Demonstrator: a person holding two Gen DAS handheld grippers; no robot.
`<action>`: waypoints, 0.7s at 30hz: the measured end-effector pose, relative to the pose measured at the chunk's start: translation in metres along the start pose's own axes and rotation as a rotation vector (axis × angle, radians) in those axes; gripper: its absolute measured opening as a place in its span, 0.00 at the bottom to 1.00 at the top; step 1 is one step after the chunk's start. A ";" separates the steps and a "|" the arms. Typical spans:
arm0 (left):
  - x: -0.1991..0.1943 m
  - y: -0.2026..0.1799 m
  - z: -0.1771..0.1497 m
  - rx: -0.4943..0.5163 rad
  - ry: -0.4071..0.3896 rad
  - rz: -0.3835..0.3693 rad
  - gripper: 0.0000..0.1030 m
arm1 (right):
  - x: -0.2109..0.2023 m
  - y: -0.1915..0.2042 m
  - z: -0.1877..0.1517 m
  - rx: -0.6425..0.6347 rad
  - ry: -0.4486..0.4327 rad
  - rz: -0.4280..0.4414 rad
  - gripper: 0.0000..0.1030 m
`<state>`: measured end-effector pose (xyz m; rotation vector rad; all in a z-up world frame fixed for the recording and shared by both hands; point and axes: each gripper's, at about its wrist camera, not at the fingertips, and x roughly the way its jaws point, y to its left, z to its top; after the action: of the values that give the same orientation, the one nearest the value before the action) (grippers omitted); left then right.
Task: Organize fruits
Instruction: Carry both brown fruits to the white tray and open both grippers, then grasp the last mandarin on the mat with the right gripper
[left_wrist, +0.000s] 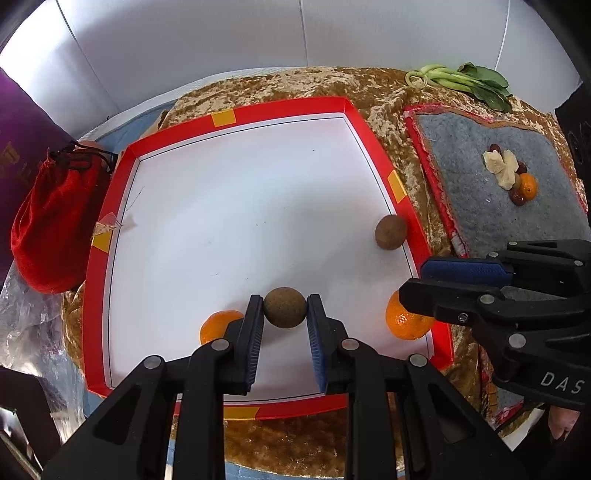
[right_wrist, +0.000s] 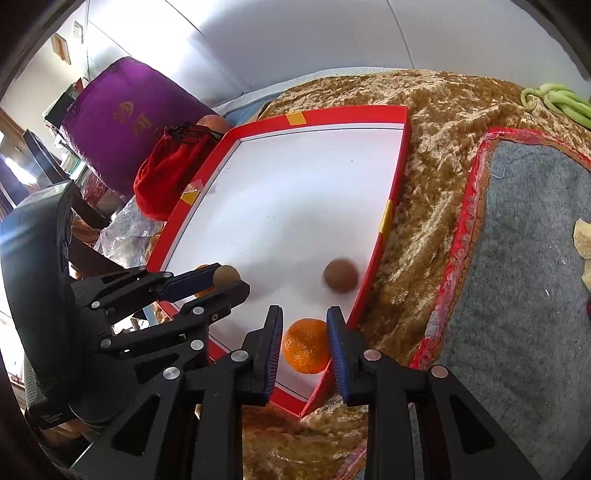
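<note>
The left claw pinches a brown fruit over the tray for placing — the right claw, spread, straddles an orange.

A white panelled wall is seen behind, brightly lit; a golden velvet cloth covers the table.

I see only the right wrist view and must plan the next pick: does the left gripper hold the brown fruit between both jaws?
Observer: Yes, the brown fruit sits between both jaws of the left gripper, touching each.
Operator: Is something hidden behind that gripper?
Observer: An orange lies in the tray, close beside its left jaw.
Operator: And on the grey mat?
Observer: A small pile: a second orange, dark fruits, pale pieces.
</note>
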<state>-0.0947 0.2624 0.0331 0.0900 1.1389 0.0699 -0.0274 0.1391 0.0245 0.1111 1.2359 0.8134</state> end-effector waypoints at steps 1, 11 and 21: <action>-0.001 0.001 0.001 -0.003 -0.008 0.001 0.22 | -0.003 -0.002 0.000 0.005 -0.004 0.003 0.26; -0.023 -0.020 0.025 0.004 -0.136 -0.010 0.53 | -0.050 -0.034 0.004 0.090 -0.085 0.018 0.26; -0.033 -0.122 0.051 0.190 -0.203 -0.140 0.54 | -0.131 -0.128 -0.001 0.290 -0.199 -0.015 0.26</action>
<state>-0.0604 0.1359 0.0709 0.1815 0.9437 -0.1693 0.0221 -0.0321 0.0648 0.4085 1.1571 0.5905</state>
